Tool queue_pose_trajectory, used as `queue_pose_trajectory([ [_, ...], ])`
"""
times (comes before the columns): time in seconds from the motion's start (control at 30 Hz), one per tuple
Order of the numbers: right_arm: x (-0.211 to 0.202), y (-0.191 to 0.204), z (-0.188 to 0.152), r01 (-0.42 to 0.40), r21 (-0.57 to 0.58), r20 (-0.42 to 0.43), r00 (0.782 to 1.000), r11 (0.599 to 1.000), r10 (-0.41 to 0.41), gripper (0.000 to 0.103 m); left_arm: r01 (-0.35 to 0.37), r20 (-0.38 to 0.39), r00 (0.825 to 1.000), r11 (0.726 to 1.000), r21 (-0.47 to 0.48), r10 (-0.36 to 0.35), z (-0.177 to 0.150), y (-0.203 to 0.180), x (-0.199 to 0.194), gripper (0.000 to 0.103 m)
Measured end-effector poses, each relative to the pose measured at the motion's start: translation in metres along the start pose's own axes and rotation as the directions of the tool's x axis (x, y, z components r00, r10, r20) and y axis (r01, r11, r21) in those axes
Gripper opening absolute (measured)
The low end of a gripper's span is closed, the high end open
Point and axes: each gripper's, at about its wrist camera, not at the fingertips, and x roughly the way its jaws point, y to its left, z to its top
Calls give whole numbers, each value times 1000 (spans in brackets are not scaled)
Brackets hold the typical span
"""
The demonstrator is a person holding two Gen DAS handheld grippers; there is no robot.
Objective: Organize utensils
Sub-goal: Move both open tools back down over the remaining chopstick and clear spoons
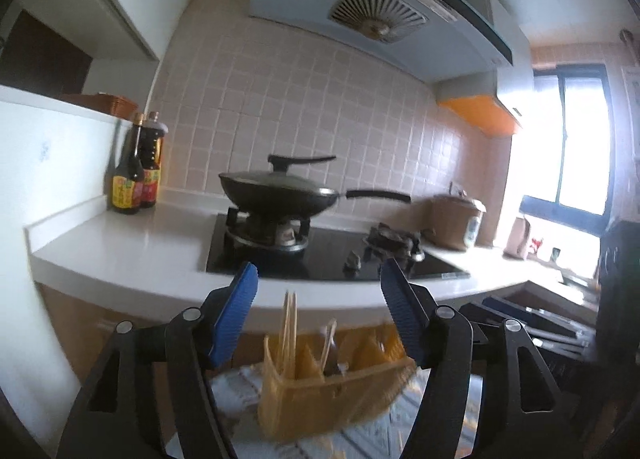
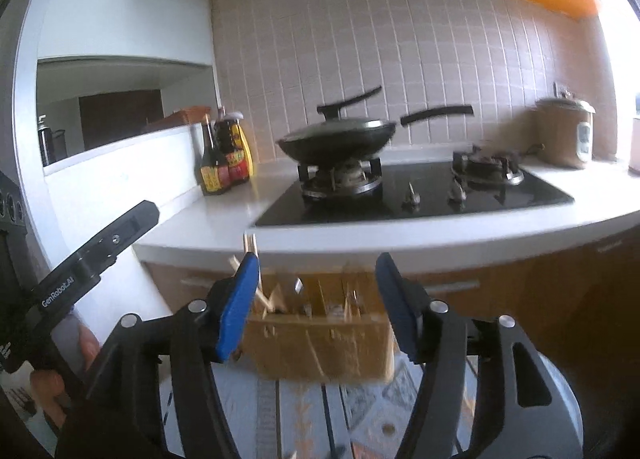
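Observation:
A wooden utensil organizer (image 1: 332, 391) with several compartments stands on a patterned cloth below the counter. Chopsticks (image 1: 289, 327) and other utensils stand upright in it. It also shows in the right wrist view (image 2: 320, 343), with chopsticks (image 2: 251, 249) sticking up at its left end. My left gripper (image 1: 318, 315) is open and empty, hovering above and in front of the organizer. My right gripper (image 2: 316, 299) is open and empty, its fingers either side of the organizer's top. The left gripper's body (image 2: 92, 255) shows at the left of the right wrist view.
A white counter (image 1: 132, 255) holds a black hob with a lidded wok (image 1: 280, 191), two sauce bottles (image 1: 136, 175) and a rice cooker (image 1: 458, 225). An open drawer (image 1: 532, 319) lies to the right. A patterned cloth (image 2: 352, 411) covers the low surface.

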Motion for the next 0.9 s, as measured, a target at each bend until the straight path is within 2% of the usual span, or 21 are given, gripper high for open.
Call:
queue_pose_trajectory([
  [0.13, -15, -3, -19, 22, 6, -104, 994, 1000, -21, 63, 11, -122, 992, 1000, 11, -9, -14, -3, -11, 62],
  [0.17, -17, -4, -24, 26, 5, -136, 990, 1000, -25, 63, 24, -160, 987, 1000, 2, -23, -19, -3, -11, 62],
  [0.23, -21, -9, -39, 12, 34, -236, 972, 999, -3, 65, 72, -263, 962, 997, -27, -76, -32, 0, -11, 62],
  [0.3, -22, -15, -57, -4, 76, -334, 942, 997, 29, 67, 104, -370, 921, 992, -66, -121, -48, 5, -7, 62],
  [0.4, -22, -21, -81, 6, 92, -433, 901, 996, 34, 69, 116, -474, 869, 989, -91, -145, -72, 9, -2, 62],
  [0.47, -19, -24, -96, 18, 91, -495, 869, 996, 29, 70, 112, -524, 841, 991, -74, -134, -86, 10, 0, 62],
  [0.53, -16, -26, -108, 28, 90, -532, 847, 996, 25, 72, 122, -584, 800, 991, -60, -134, -103, 8, 4, 62],
  [0.57, -15, -27, -114, 32, 91, -549, 836, 995, 23, 74, 130, -622, 771, 990, -54, -135, -113, 7, 7, 62],
  [0.67, -11, -32, -136, 36, 110, -600, 799, 993, 37, 74, 149, -680, 723, 989, -19, -122, -131, 3, 13, 62],
  [0.7, -9, -34, -142, 36, 118, -614, 788, 992, 44, 74, 156, -707, 699, 988, 7, -105, -141, 0, 16, 62],
  [0.87, -3, -39, -165, 52, 118, -668, 743, 992, 40, 75, 191, -765, 637, 981, 44, -90, -164, -7, 24, 62],
  [0.9, -3, -39, -167, 54, 117, -675, 737, 992, 39, 75, 195, -770, 631, 980, 47, -88, -166, -8, 24, 62],
])
